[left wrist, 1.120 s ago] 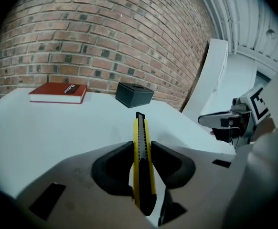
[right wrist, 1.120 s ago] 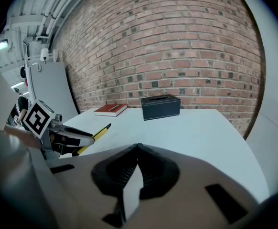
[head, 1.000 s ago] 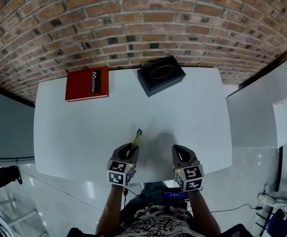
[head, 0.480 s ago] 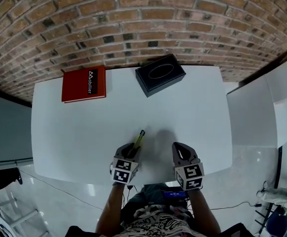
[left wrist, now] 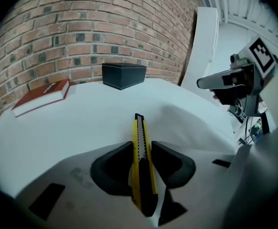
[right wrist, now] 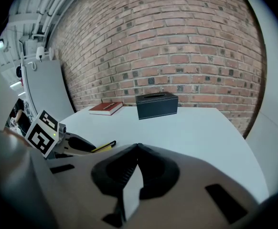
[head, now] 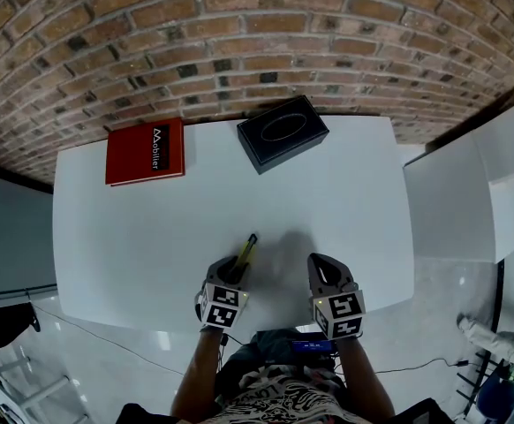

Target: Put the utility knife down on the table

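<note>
A yellow and black utility knife (left wrist: pixel 140 161) is clamped between the jaws of my left gripper (left wrist: pixel 142 149), its tip pointing away over the white table (head: pixel 151 237). From the head view the knife (head: pixel 245 253) sticks out ahead of the left gripper (head: pixel 232 272) near the table's front edge. My right gripper (head: pixel 321 272) sits beside it to the right, jaws pressed together with nothing between them (right wrist: pixel 137 149). The right gripper view catches the knife (right wrist: pixel 104 146) and the left gripper's marker cube (right wrist: pixel 43 132) at the left.
A red book (head: pixel 146 152) lies at the table's back left. A black tissue box (head: pixel 283 132) stands at the back middle, before the brick wall (head: pixel 257 42). A white panel (head: pixel 469 193) stands to the right of the table.
The left gripper with the knife has come slightly lower and nearer the front edge. The right gripper has held its place.
</note>
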`<state>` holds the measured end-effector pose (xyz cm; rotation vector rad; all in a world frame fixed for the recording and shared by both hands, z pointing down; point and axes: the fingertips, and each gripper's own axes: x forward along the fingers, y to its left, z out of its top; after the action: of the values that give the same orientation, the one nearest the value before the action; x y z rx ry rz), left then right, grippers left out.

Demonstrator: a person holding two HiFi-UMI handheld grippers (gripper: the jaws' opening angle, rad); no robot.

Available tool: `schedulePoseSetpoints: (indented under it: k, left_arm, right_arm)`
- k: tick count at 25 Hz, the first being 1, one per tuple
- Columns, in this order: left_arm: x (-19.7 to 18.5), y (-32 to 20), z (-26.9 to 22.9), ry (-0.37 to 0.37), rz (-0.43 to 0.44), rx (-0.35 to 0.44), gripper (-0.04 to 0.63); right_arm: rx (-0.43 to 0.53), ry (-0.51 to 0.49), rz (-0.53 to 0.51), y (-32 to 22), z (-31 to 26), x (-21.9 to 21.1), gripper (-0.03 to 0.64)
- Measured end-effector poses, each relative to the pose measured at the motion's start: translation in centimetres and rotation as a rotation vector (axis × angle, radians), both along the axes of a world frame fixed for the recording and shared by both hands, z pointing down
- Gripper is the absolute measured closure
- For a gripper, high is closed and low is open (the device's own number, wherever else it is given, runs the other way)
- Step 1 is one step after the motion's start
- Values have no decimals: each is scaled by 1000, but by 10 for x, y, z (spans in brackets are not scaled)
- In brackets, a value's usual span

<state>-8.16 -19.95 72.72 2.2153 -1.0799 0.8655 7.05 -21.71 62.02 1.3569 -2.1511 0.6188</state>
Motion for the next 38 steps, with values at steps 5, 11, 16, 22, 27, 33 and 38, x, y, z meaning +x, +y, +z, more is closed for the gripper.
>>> schedulePoseSetpoints:
  k: [5, 11, 16, 22, 27, 33, 38]
  left_arm:
    - [-1, -4, -7, 58, -60, -34, 469]
    - [1, -6, -13, 122, -121, -56, 457]
    - [2, -16, -32, 157, -163, -12, 431]
    - [-2, -26, -75, 236, -230, 88, 435]
    - [-7, -23, -116, 289, -239, 189, 500]
    - [-12, -12, -166, 347, -231, 275, 569]
    - [-20, -4, -203, 368, -240, 354, 575]
  right_arm:
    - [15, 5, -5, 0, -6, 2, 617]
    - [36, 6, 4, 2, -12, 7, 617]
    - [68, -3, 21, 0, -23, 11, 617]
    - [103, -17, 15, 5, -38, 9, 617]
    - [156, -24, 1, 9, -59, 3, 617]
    - [228, -56, -13, 20, -92, -8, 617]
    - [284, -81, -15, 31, -119, -14, 617]
